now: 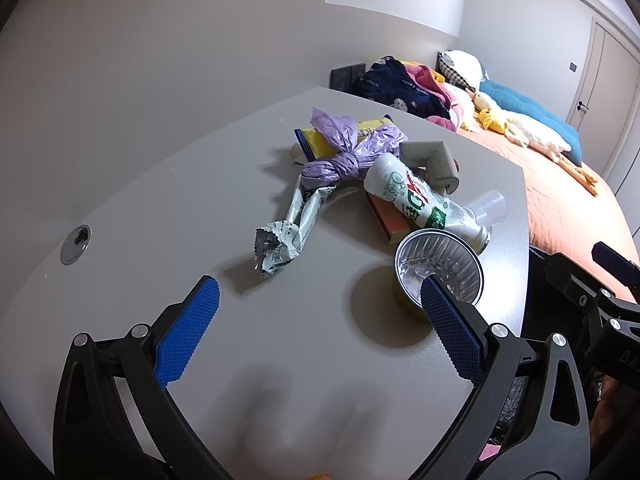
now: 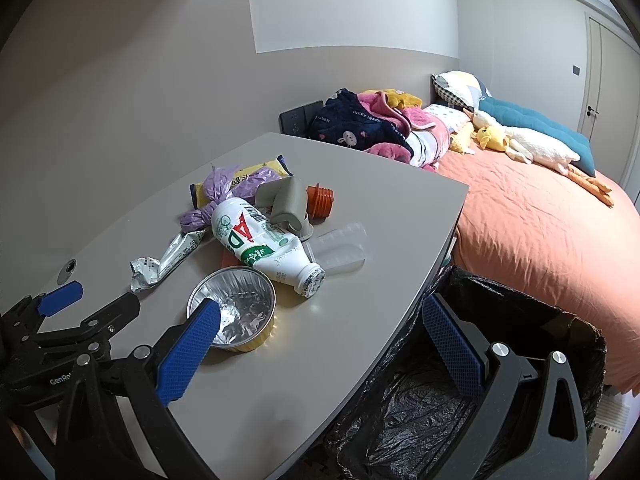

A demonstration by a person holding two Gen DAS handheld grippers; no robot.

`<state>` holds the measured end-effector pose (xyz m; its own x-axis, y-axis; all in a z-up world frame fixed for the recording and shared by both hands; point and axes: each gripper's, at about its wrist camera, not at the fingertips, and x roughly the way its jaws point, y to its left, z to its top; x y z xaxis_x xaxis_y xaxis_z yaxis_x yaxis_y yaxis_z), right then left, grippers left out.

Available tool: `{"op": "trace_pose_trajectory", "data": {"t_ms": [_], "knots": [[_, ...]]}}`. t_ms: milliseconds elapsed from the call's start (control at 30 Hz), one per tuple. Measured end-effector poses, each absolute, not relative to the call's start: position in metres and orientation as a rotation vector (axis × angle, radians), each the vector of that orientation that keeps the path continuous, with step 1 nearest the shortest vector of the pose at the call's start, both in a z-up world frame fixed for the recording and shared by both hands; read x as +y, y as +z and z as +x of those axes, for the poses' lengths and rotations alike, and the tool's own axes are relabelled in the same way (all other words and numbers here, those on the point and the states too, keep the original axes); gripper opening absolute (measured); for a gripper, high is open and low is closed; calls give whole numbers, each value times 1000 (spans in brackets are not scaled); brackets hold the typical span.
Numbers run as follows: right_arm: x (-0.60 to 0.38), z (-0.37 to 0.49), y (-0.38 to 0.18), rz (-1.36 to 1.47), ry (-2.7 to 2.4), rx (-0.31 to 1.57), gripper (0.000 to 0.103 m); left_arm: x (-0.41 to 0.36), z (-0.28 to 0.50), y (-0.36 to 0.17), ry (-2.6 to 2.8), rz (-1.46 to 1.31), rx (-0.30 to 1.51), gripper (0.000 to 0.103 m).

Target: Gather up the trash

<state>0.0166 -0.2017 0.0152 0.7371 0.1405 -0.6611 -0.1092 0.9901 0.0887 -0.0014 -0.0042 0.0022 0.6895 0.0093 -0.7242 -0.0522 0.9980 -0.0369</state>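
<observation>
Grey desk (image 2: 304,344) beside a bed with an orange cover (image 2: 532,232); trash heaped mid-surface. Foil cup (image 2: 232,306) upright at the near edge of the heap, nothing visible inside (crumpled foil lining only). White bottle (image 2: 266,242) on its side just behind, labelled "AD". Purple knotted bag (image 1: 344,148), silver wrapper (image 1: 288,224) and yellow packet (image 1: 320,136) farther back. Black-lined bin (image 2: 520,344) below the desk edge, orange cap (image 2: 320,199) and clear tray (image 2: 342,246) seen only from right wrist. "GenRo…" legible on left gripper body. Left gripper (image 1: 320,332) spread wide, holding nothing. Right gripper (image 2: 320,340) likewise spread, over desk edge and bin.
</observation>
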Motion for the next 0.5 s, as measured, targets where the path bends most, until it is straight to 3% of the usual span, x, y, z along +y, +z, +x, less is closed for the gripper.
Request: {"op": "trace_pose_trajectory", "data": {"t_ms": [500], "knots": [[-202,17,16,46,135,732,101,-6,-3,2,26,-48,812,97]]}}
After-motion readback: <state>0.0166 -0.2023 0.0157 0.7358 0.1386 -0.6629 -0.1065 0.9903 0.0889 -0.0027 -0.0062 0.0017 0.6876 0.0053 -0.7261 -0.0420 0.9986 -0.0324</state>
